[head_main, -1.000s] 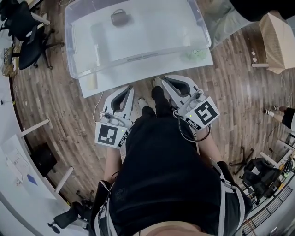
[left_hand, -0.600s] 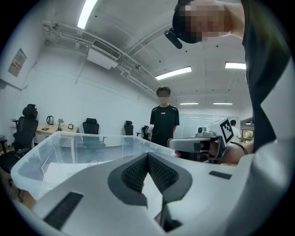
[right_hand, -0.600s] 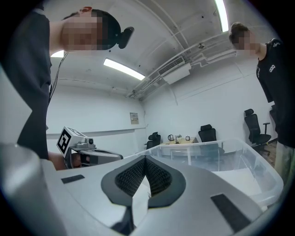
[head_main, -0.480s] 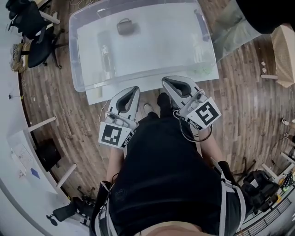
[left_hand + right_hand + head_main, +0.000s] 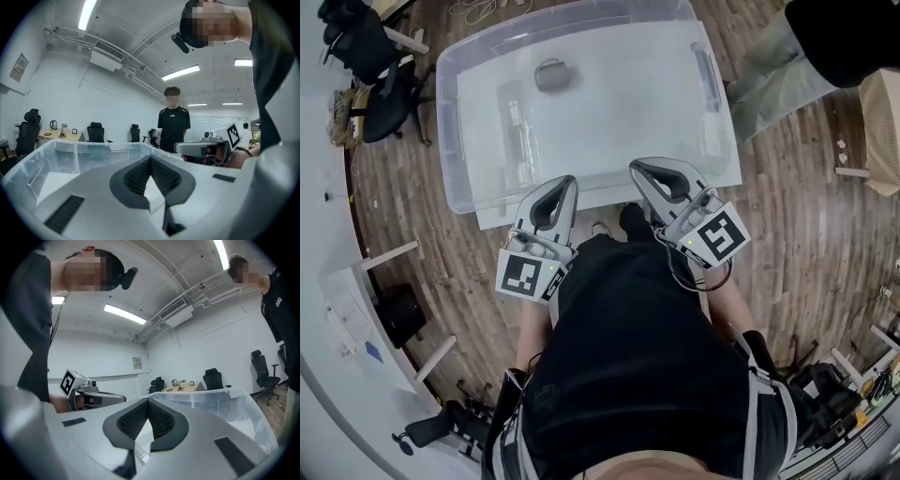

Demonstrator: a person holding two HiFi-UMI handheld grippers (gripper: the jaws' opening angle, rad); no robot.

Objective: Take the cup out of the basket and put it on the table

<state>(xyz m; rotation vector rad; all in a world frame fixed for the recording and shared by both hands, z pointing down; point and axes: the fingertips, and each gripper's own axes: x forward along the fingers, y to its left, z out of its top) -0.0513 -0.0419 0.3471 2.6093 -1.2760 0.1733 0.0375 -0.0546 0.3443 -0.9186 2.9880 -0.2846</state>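
Cup (image 5: 551,75) inside clear basket (image 5: 443,117)

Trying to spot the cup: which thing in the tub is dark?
The cup, farther from you, is dark grey; the long thing nearer you is clear.

The cup (image 5: 551,75) lies in the storage bin (image 5: 448,112) near its 12 o'clock wall, with the left gripper (image 5: 565,181) and right gripper (image 5: 635,169) side by side at its 6 o'clock rim.

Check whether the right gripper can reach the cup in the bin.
Probably yes: the bin is open-topped and nothing covers the cup at its far end. The right gripper sits at the near rim, jaws shut.
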